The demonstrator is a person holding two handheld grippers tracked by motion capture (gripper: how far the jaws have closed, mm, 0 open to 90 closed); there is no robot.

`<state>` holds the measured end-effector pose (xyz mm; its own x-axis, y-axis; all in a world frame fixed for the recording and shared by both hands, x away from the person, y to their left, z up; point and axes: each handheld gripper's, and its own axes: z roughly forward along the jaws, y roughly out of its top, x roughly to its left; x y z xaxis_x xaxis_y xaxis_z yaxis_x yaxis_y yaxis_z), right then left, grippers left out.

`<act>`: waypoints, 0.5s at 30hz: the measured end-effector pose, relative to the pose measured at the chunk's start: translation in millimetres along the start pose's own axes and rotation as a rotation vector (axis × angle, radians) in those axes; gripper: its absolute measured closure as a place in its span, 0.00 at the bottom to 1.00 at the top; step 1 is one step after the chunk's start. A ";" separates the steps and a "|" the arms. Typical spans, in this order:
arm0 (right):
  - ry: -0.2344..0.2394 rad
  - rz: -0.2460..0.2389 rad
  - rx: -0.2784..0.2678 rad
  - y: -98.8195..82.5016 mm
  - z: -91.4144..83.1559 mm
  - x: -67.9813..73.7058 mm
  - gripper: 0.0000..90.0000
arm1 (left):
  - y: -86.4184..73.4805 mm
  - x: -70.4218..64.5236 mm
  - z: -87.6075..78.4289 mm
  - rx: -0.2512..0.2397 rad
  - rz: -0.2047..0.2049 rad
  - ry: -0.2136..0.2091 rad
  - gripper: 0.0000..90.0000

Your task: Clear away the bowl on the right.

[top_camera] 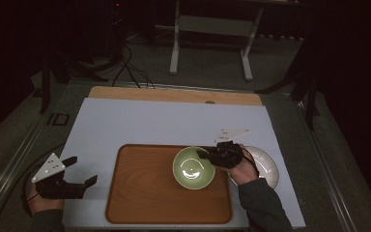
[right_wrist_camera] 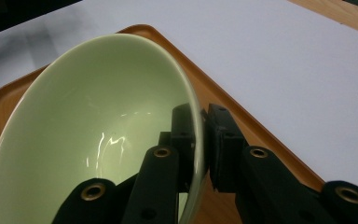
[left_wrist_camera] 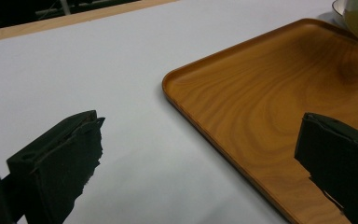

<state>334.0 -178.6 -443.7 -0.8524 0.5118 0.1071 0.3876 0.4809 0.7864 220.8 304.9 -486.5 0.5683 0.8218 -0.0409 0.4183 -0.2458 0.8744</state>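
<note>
**Green bowl clamped at rim, over wooden tray**

Landmark throughout: rectangular brown wooden tray with rounded corners and a low raised lip, lying on the pale sheet that covers the table.

Round pale-green glazed bowl over the far right part of the tray, near its right edge. Mouth turned up in the high view, light glinting on the inner glaze. Tipped steeply in the right gripper view, tray lip running behind and below it. Whether the base touches the tray surface: cannot tell.

Right gripper at the bowl's right rim, over the tray's right edge. Black jaws pinched on the bowl wall in the right gripper view, one inside against the green glaze, the other outside, rim edge sandwiched between. Hand and dark sleeve behind it, coming off the tray's right side.

Round white plate just right of the tray, partly under the right hand.

Left gripper left of the tray, well apart from the bowl, jaws spread wide with nothing between them. Seen in the left gripper view: one jaw over the pale sheet, the other over the tray's near corner. Grey three-cornered plate on top.
</note>
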 end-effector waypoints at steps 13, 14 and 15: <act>0.020 0.005 0.002 0.4 9.7 5.6 0.91 | 0.3 -0.5 0.3 -0.001 0.003 0.002 0.01; 0.021 0.005 0.000 0.4 10.3 5.8 0.91 | 0.3 -0.5 0.3 -0.001 0.003 0.002 0.01; 0.023 0.007 -0.001 0.5 11.0 6.1 0.91 | 0.4 -0.5 0.3 -0.002 0.004 0.002 0.01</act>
<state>332.9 -167.4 -449.4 -0.8574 0.4989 0.1265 0.3932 0.4765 0.7863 220.9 304.2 -486.3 0.5687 0.8218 -0.0364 0.4145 -0.2481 0.8756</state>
